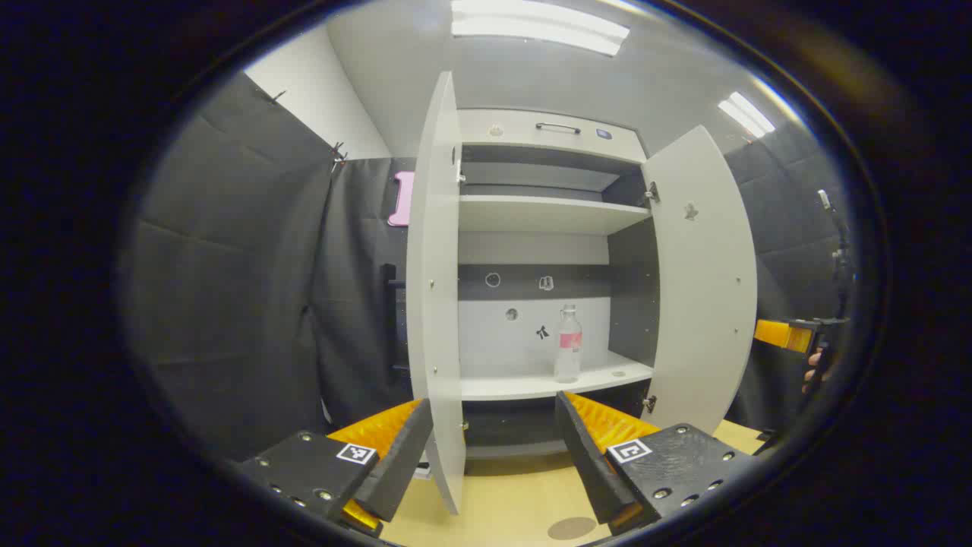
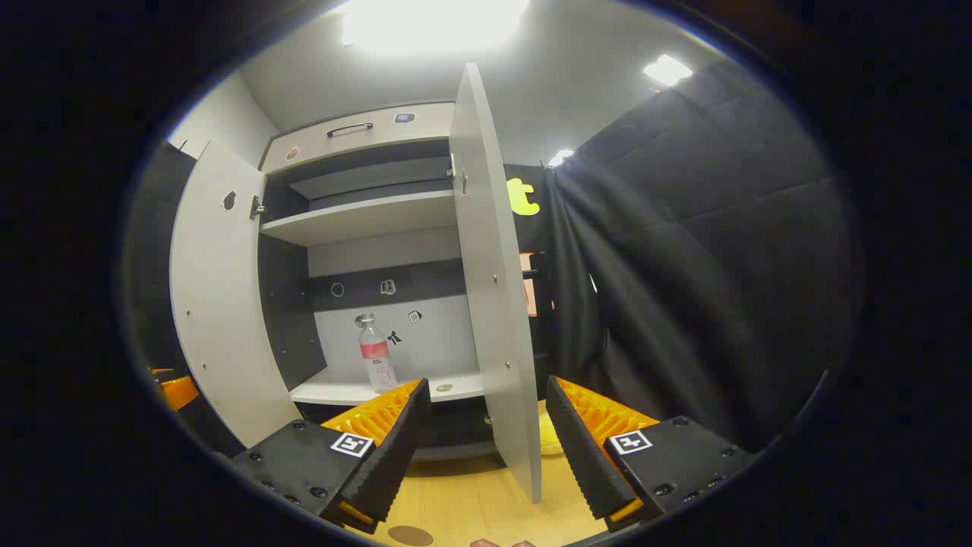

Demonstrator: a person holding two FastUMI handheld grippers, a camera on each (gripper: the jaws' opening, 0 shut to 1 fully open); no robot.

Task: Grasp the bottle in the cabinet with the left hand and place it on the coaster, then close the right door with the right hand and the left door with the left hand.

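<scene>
A clear bottle with a pink label and white cap stands upright on the cabinet's lower shelf. Both doors hang open: the left door is edge-on close in front of my open left gripper, the right door swings out to the right. A round brown coaster lies on the wooden tabletop just below my fingers. In the right gripper view the bottle stands left of the right door, which is edge-on before my open right gripper. The coaster lies low on the table.
The upper shelf is bare, and a top drawer with a handle sits above it. Black cloth walls close in both sides. My right gripper, held by a hand, sits past the right door. The left gripper peeks out behind the left door.
</scene>
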